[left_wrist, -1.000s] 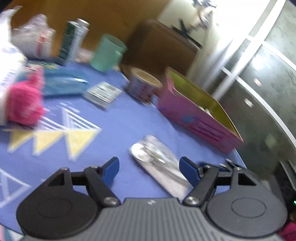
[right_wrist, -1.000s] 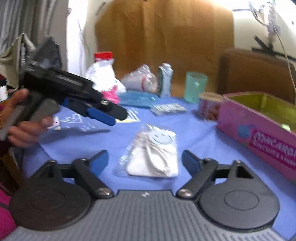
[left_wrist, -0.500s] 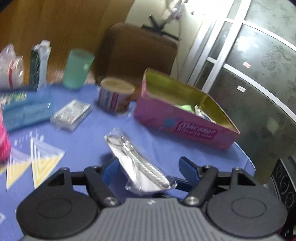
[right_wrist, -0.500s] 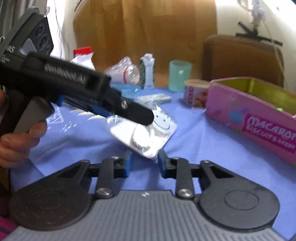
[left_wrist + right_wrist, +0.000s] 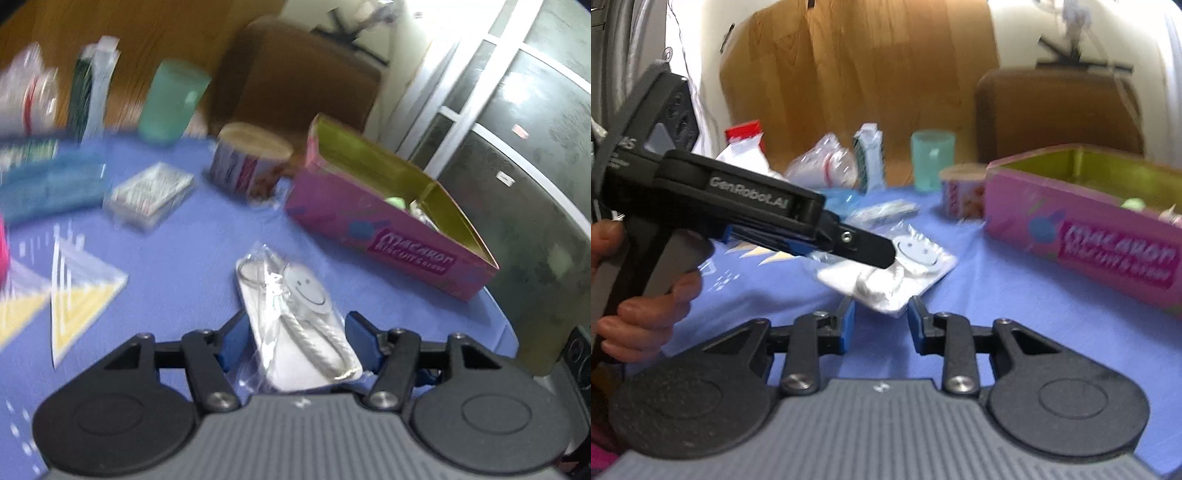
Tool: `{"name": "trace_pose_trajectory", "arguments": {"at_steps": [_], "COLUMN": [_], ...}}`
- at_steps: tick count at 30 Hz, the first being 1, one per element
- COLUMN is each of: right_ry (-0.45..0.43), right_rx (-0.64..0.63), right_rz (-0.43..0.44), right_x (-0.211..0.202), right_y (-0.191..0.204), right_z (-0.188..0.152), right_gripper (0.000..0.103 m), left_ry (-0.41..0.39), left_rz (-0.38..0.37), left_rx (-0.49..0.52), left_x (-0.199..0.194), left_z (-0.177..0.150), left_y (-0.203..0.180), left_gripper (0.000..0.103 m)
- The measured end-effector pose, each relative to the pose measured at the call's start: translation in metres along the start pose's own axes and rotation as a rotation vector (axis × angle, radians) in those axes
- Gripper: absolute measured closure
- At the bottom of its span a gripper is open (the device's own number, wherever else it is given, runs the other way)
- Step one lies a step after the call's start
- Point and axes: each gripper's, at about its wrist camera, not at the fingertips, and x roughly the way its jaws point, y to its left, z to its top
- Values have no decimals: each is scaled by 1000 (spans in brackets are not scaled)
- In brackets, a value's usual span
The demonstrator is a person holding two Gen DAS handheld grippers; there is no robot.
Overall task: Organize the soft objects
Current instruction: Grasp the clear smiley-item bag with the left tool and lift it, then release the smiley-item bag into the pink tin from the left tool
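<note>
A clear plastic packet [image 5: 295, 317] holds a white soft item with a cord and a smiley-face tag. It sits tilted, raised off the blue cloth, between the blue pads of my left gripper [image 5: 297, 336]; the jaws are closing and the pads touch its long edges. In the right wrist view the left gripper [image 5: 882, 254], held by a person's hand [image 5: 646, 306], reaches in from the left over the packet [image 5: 912, 266]. My right gripper [image 5: 881, 321] is just below the packet's near corner; its jaws are opening and the pads stand off it. An open pink macaron box [image 5: 406, 251] lies to the right.
At the back of the blue tablecloth stand a teal cup [image 5: 173, 99], a round printed tub [image 5: 251, 162], a carton [image 5: 90, 92] and plastic bags. A wrapped card pack [image 5: 151, 192] and a blue pouch [image 5: 51, 188] lie at left. The table edge runs just right of the box.
My right gripper closed on the packet's corner, lifted it, and now spreads its fingers. My left gripper moved in around the packet and narrowed onto it.
</note>
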Motion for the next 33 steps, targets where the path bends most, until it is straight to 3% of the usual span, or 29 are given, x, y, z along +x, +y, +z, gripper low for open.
{"name": "trace_pose_trajectory", "arguments": {"at_steps": [5, 8, 10, 14, 18, 21, 26, 30, 33], "right_ry": [41, 45, 44, 4, -21, -8, 63, 16, -56], "right_rx": [88, 112, 147, 248, 339, 476, 531, 502, 433], "right_rz": [57, 54, 70, 152, 222, 284, 200, 193, 146], "right_x": [5, 6, 5, -2, -6, 2, 19, 9, -8], "right_y": [-10, -10, -13, -22, -28, -39, -42, -38, -36], "right_z": [-2, 0, 1, 2, 8, 5, -1, 2, 13], "right_gripper": [64, 63, 58, 57, 57, 59, 70, 74, 74], "left_ry": [16, 9, -3, -25, -38, -47, -52, -54, -73], "left_rz": [-71, -67, -63, -43, -82, -96, -87, -82, -123], "left_rx": [-129, -137, -128, -105, -167, -187, -188, -165, -97], "left_x": [0, 0, -2, -5, -6, -7, -8, -6, -4], "left_z": [3, 1, -2, -7, -7, -9, -10, -2, 18], "left_y": [23, 24, 22, 20, 31, 36, 34, 19, -3], "left_gripper": [50, 53, 54, 54, 54, 54, 54, 54, 54]}}
